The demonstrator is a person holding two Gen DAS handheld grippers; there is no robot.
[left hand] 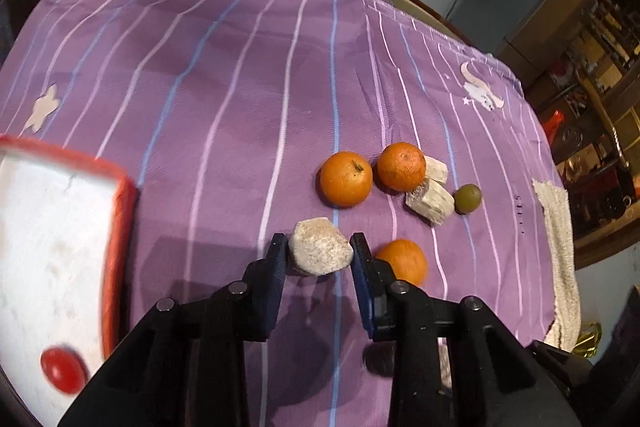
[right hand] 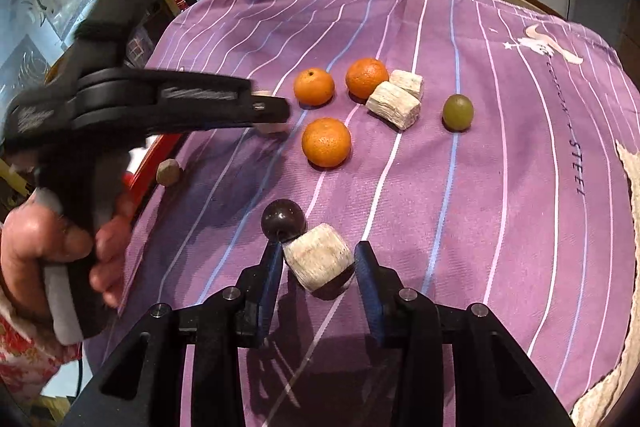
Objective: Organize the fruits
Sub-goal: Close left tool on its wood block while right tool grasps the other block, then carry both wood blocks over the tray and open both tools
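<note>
Low over the purple-clothed tabletop (left hand: 224, 99), the left gripper (left hand: 320, 247) reaches level with jaws clenched on a pale fruit chunk (left hand: 320, 247), beside the red-rimmed tray (left hand: 120, 211), while the right gripper (right hand: 318, 259) angles down, jaws parted around another chunk (right hand: 318, 259) lying by a dark plum (right hand: 283, 217).

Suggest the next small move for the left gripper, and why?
Probably carry the pale chunk left to the red-rimmed tray. The left gripper has its jaws pressed on both sides of the chunk, and the tray already holds a red fruit, so a short leftward shift fits.
</note>
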